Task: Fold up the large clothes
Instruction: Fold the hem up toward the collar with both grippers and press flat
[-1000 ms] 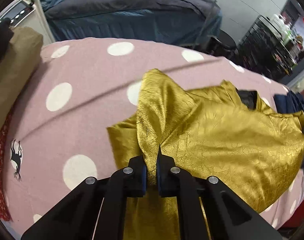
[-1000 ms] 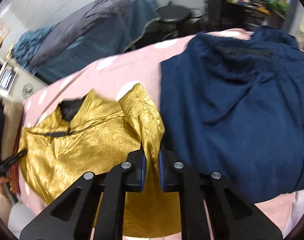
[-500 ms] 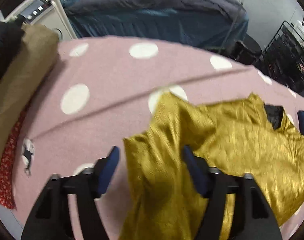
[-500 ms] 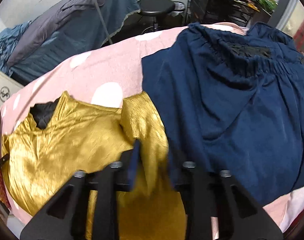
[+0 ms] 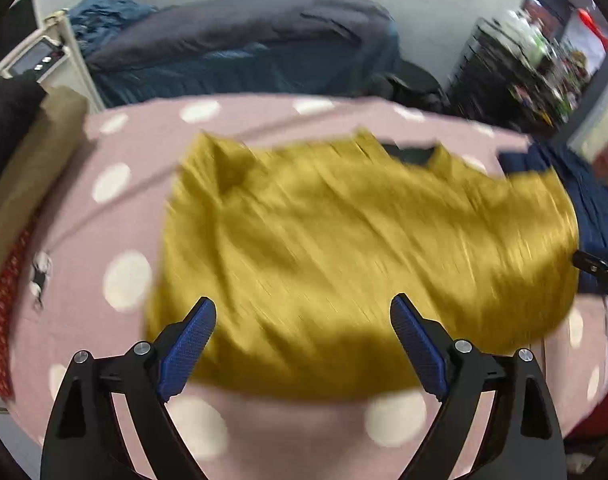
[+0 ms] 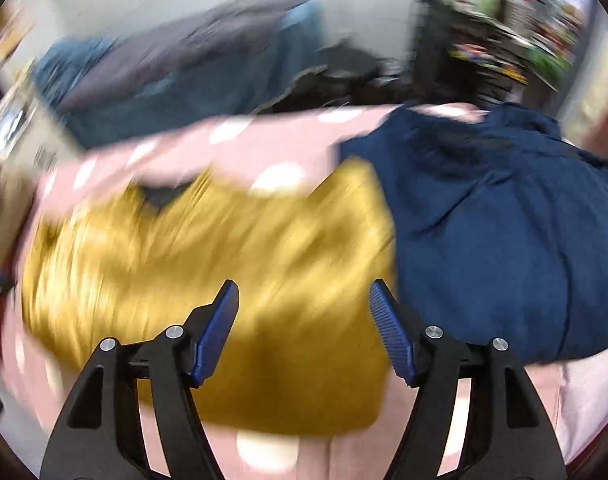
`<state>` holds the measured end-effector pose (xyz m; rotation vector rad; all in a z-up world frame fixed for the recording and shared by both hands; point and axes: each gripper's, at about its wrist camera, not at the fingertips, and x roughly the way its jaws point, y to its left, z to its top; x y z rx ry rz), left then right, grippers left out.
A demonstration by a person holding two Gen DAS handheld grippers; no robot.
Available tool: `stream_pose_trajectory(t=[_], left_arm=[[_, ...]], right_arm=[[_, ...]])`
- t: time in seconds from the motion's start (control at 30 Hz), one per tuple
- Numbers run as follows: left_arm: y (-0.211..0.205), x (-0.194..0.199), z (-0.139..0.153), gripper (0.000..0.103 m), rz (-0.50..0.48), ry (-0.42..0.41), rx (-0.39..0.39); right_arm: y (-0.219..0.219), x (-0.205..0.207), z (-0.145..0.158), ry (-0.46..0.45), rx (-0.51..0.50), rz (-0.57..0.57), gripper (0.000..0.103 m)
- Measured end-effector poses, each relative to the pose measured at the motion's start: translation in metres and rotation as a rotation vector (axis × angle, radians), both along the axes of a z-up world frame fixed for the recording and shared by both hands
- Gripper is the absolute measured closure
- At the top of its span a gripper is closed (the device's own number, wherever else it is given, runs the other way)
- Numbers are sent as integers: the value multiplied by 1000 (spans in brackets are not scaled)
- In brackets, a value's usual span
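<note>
A shiny mustard-gold garment (image 5: 344, 248) lies spread on the pink polka-dot cover (image 5: 103, 208), its dark-lined collar at the far side. My left gripper (image 5: 304, 344) is open and empty, above the garment's near edge. In the right wrist view the same gold garment (image 6: 223, 272) lies left of a dark navy garment (image 6: 504, 240). My right gripper (image 6: 304, 328) is open and empty over the gold garment's near right part. Both views are motion-blurred.
A tan cushion (image 5: 27, 168) and a dark cloth lie at the left edge. A bed with grey and blue covers (image 5: 239, 48) stands behind. Black shelving (image 5: 516, 64) stands at the back right. The other gripper's tip (image 5: 600, 272) shows at the right.
Both grippers let go of the gold sleeves they pinched, opened wide and pulled back. The garment now lies flatter on the cover.
</note>
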<state>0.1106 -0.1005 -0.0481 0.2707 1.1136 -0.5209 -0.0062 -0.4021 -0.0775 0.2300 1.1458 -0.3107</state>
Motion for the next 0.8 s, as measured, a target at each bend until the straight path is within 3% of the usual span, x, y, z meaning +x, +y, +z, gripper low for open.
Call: stream_pose_trajectory(t=[0.1,0.23,0.37,0.57,0.7,0.8], left_arm=[[-21,-37,-20,16,-82,-5,60],[-37,-45,-28,16,-105,-23,70],[-43,-29,-36,16,-67,-25,98],[-54,4,-50,13,-28,-13,150],[-62,21,-60,9,-9,-3,162],[-67,37,-78,6,14,50,182]], right_arm=[[47,-12,-13,19,-53,116,35],[78,-10,-25,41,-42,183,35],[89,4,-36,74,-62,216,35],[70,28,-53,120,-17,155,35],[66,45,-58,137,-41,143,35],[65,61,-70,183,-60,146,32]])
